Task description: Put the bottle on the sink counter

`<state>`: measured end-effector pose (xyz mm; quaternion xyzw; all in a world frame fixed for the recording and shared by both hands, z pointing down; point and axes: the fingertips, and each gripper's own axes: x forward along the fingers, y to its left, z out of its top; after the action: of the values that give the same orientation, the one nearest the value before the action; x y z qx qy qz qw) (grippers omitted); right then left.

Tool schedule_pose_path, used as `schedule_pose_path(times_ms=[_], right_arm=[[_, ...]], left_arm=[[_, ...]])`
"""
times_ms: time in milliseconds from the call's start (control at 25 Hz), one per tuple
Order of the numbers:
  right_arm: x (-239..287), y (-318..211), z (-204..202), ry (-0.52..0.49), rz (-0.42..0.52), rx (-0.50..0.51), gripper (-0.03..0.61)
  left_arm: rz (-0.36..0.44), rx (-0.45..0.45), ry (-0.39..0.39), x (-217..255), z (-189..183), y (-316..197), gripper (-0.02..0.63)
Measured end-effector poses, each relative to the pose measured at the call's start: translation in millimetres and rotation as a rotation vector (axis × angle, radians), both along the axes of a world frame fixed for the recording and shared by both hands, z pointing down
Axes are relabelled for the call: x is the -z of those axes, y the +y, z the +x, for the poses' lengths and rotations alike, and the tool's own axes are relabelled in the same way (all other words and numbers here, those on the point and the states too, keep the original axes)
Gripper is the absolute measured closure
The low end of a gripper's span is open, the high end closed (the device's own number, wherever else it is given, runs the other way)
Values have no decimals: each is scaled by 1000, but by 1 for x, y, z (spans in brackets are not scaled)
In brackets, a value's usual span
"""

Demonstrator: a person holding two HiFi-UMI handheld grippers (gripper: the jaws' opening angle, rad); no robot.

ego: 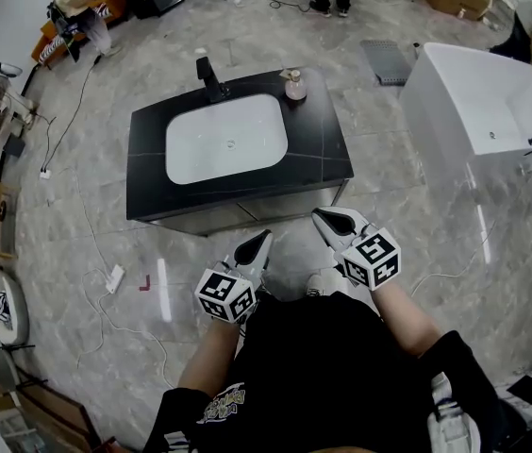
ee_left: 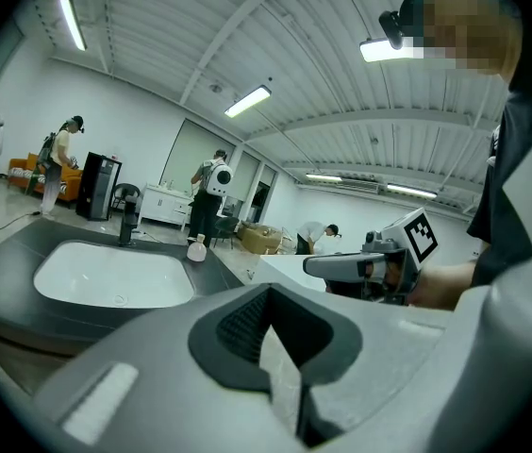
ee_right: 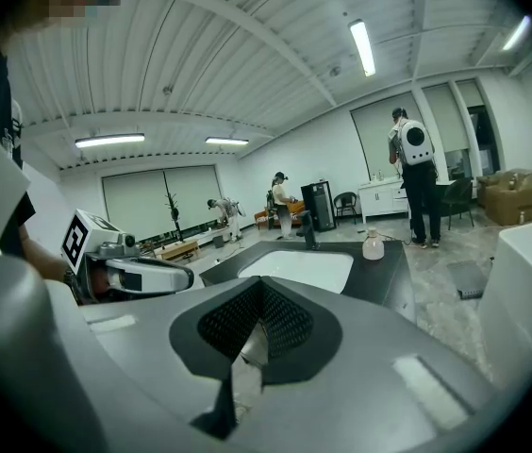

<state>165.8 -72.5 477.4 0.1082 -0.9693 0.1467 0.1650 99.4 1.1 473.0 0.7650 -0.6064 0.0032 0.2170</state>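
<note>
Left tongs, right tongs clenched, empty, apart from tabletop. Bottle upright beside basin. I judge placing done; hold back, don't nudge it.

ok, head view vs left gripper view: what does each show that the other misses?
Head view only: the left gripper from outside, and a power strip on the floor. Left gripper view only: ceiling lights, and its own jaws shut on nothing. Both: sink, faucet, bottle standing on the counter, right gripper.
</note>
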Motion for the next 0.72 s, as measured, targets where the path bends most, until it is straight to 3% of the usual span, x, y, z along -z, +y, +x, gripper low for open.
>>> schedule_pose_path(times_ms=[720], right_arm=[[-8,-6,5,-5,-21,10,551]], left_arm=[[-9,9,-9,0,7,-5,614]])
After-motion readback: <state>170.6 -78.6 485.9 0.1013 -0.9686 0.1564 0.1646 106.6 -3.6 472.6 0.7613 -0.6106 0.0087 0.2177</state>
